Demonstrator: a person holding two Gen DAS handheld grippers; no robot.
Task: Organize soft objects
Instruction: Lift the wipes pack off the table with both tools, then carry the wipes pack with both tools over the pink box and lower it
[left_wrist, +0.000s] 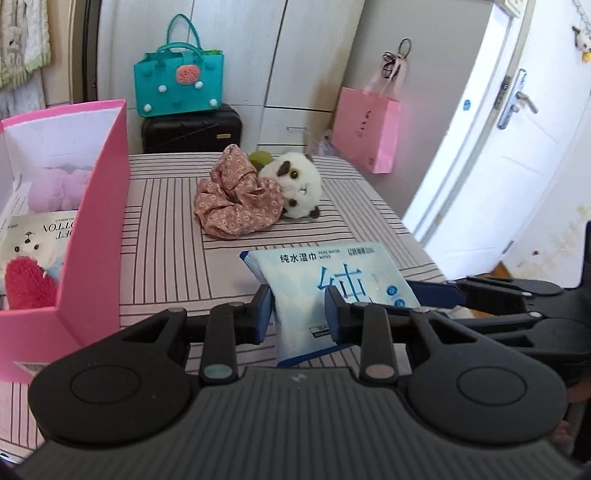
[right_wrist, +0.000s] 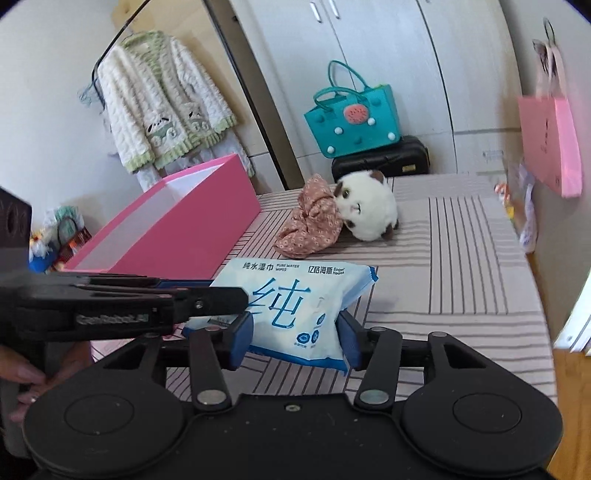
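- Left wrist view: my left gripper (left_wrist: 297, 314) pinches the wet-wipes pack (left_wrist: 332, 291) above the striped bed (left_wrist: 166, 266).
- My right gripper (right_wrist: 295, 338) brackets the pack's other end; whether its pads press, I cannot tell.

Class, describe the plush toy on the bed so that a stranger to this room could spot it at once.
Start at the striped bed, then look to its far end, in front of the black suitcase. There a round plush toy lies against a crumpled floral cloth. It alone is fluffy white, with dark brown ears and paws.
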